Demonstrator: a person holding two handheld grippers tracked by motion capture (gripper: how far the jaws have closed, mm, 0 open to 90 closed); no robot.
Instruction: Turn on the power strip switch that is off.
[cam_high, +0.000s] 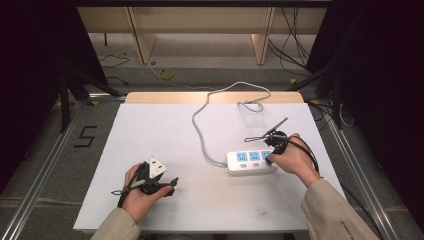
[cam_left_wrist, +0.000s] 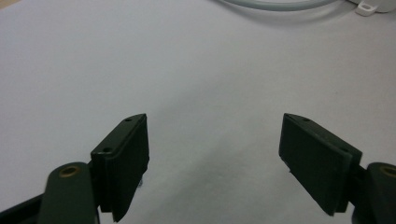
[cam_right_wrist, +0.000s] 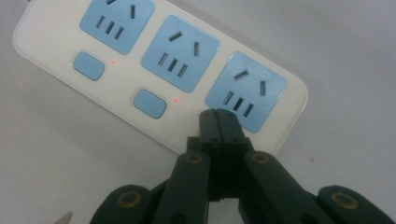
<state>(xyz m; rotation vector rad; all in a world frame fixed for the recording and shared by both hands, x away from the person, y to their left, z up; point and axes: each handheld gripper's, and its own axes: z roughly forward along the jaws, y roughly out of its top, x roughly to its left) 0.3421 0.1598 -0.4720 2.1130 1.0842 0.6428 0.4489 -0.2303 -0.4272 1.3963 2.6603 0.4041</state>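
A: Where is the strip lying for you?

B: The white plastic power strip with three blue sockets (cam_high: 251, 162) lies flat on the white table (cam_high: 165, 135), toward your right, its grey cord (cam_high: 200, 131) looping off to the far edge.

A: And your right gripper (cam_right_wrist: 217, 116)?

B: Its jaws are pressed together with nothing between them, tips down on the strip's white face beside the end socket, where the third blue button would sit. Small red lights glow by the other two blue buttons.

A: Your left gripper (cam_left_wrist: 215, 154)?

B: Jaws spread wide over bare table, holding nothing, well apart from the strip, near your left edge.
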